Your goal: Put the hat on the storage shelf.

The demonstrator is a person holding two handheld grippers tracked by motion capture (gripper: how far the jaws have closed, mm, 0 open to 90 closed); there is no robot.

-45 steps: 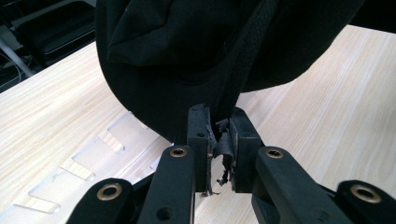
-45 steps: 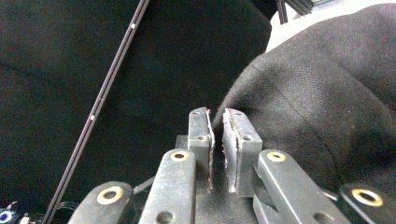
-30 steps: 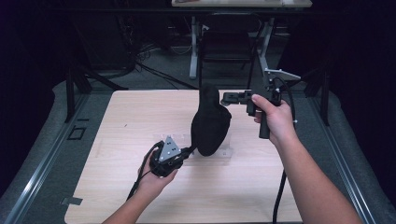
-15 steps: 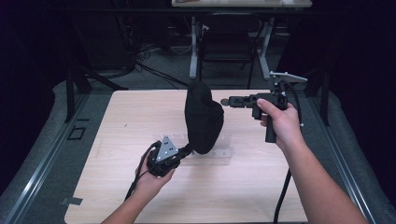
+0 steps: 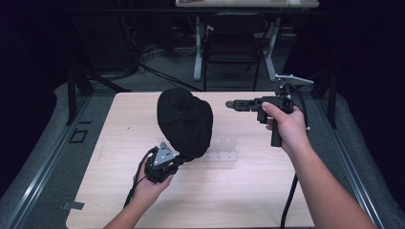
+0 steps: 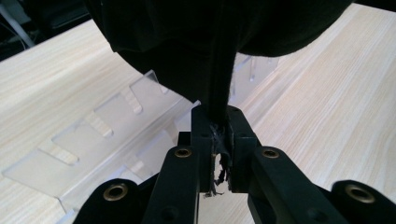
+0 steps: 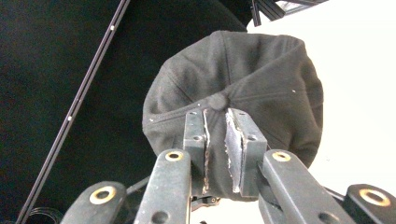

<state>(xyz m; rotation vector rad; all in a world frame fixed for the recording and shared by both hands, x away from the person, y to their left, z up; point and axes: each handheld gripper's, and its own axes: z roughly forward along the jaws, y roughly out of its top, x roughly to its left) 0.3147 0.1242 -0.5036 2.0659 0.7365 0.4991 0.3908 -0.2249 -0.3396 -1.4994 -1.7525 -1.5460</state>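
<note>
A black cap (image 5: 185, 119) stands up off the table, and my left gripper (image 5: 184, 160) is shut on its lower edge. In the left gripper view the black fabric (image 6: 210, 46) runs down between the closed jaws of the left gripper (image 6: 219, 126). My right gripper (image 5: 230, 104) is held level to the right of the cap, pointing at it with a small gap between them. In the right gripper view the cap's crown and top button (image 7: 243, 70) sit beyond the right gripper (image 7: 217, 121), whose pads stand slightly apart with nothing between them.
A clear plastic rack (image 5: 222, 150) with upright tabs lies flat on the wooden table (image 5: 310, 191) just behind the left gripper, also seen as the rack (image 6: 93, 140) under the cap. Desk legs and cables stand on the dark floor beyond the far edge.
The cap has swung left and turned, away from the right gripper's tip, which was beside it before. The left hand shifted slightly left; the right hand stayed about where it was.
</note>
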